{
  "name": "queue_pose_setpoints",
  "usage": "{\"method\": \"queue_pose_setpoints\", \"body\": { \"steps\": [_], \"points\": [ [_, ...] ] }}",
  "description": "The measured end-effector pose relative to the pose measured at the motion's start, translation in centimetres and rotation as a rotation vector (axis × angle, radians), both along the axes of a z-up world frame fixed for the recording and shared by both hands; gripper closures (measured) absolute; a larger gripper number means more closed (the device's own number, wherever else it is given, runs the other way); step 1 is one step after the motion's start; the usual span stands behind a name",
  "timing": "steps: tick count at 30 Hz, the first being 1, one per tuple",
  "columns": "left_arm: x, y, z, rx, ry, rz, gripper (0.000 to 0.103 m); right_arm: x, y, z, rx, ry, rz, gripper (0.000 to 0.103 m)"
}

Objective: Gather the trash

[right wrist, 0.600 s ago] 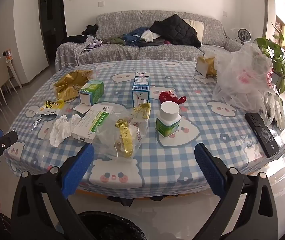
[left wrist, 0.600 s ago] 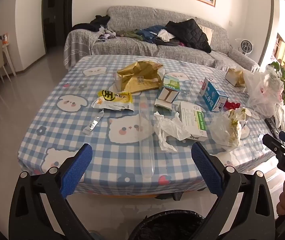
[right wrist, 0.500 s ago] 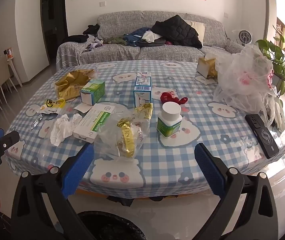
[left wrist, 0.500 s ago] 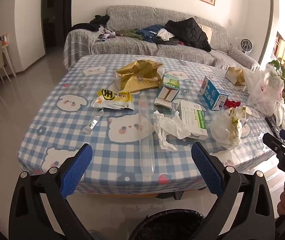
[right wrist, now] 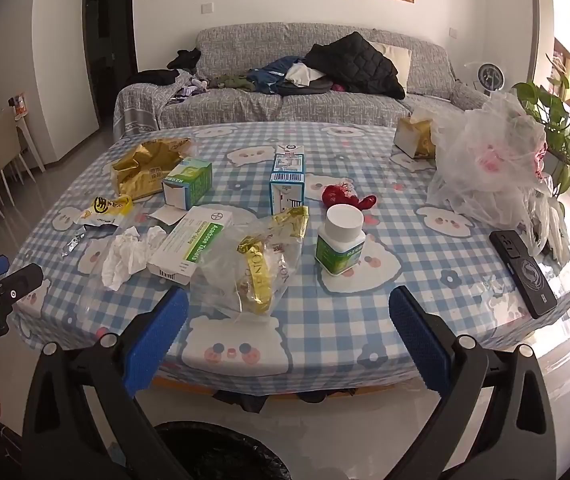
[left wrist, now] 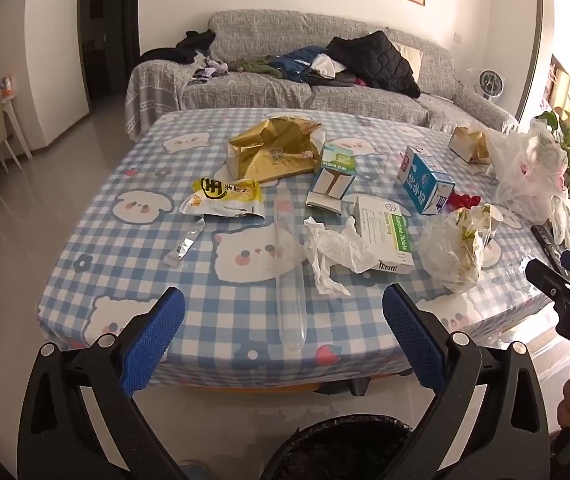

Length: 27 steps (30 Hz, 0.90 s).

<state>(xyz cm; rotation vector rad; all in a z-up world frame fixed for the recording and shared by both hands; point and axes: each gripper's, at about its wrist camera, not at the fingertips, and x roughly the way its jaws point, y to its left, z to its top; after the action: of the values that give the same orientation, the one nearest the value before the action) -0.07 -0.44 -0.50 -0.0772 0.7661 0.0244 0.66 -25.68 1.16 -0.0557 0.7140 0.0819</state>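
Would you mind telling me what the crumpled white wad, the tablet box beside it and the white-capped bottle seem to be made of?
Crumpled white wad: probably tissue paper, matte, with soft irregular creases.
Tablet box: printed cardboard by its look, lightly glossy, with crisp folded edges and a barcode.
White-capped bottle: likely plastic; smooth opaque cap, shiny green label.

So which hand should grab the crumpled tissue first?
Probably the left. The tissue lies between the open left gripper's fingers in its view, while it sits off to the side of the open right gripper.
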Motion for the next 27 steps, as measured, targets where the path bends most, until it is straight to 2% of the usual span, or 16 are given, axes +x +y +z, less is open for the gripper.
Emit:
{"method": "queue_pose_setpoints", "body": {
  "steps": [27],
  "points": [
    [-0.05, 0.02, 0.3, 0.001, 0.008, -0.001, 0.006, -0.03, -0.04, 0.36, 0.031, -0.001, -0.002, 0.006]
  ]
}}
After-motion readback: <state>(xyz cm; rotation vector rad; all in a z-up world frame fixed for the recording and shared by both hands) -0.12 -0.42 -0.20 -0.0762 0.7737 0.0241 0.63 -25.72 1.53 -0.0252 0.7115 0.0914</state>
